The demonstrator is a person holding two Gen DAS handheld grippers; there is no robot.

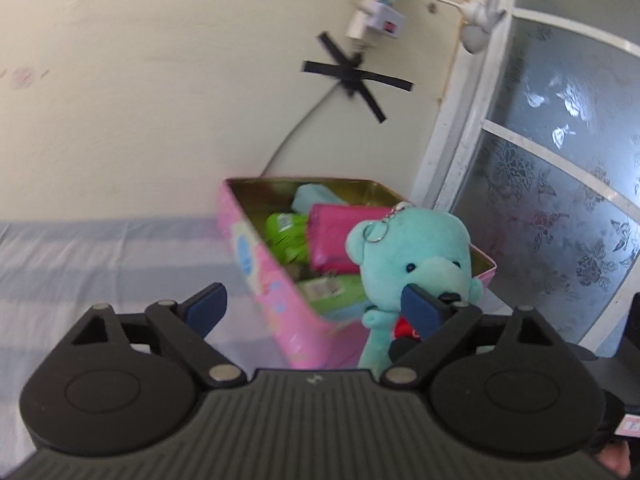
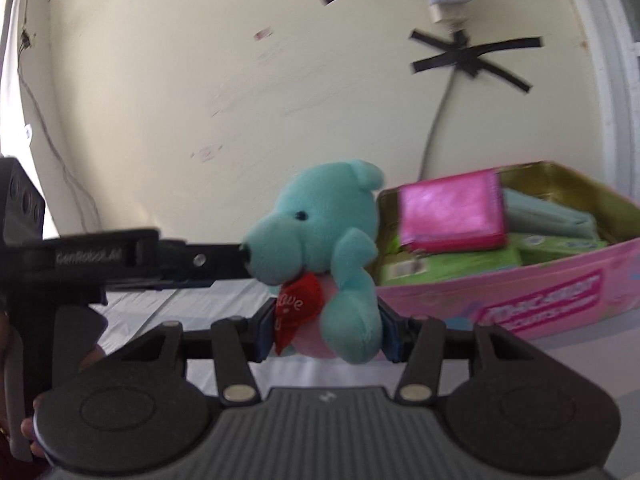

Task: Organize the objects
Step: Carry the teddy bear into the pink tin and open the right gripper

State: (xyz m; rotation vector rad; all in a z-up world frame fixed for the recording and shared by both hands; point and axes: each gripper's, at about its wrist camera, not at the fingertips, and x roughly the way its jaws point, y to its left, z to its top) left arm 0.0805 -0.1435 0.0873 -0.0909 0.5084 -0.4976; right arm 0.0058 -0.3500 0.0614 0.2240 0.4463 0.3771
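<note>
A teal plush bear [image 2: 320,232] with a red heart [image 2: 298,308] and a key ring [image 1: 376,234] hangs upright in the air, my right gripper [image 2: 326,332] shut on its lower body. My left gripper [image 1: 314,306] stands wide open. Its right finger [image 1: 420,308] is at the bear's snout, and nothing sits between its pads. In the right wrist view that left gripper finger [image 2: 208,260] reaches in from the left and meets the bear's nose. Just behind the bear is an open pink tin box [image 1: 280,300] [image 2: 560,300]. It holds a pink pouch [image 2: 452,216], green packs [image 2: 448,266] and a pale teal item [image 2: 548,216].
The box rests on a bed with a white and lavender striped sheet [image 1: 100,264]. Behind is a cream wall with a grey cable [image 1: 296,132] taped down by black crossed strips [image 1: 352,74] and a power strip [image 1: 376,12]. A frosted patterned window [image 1: 560,168] is on the right.
</note>
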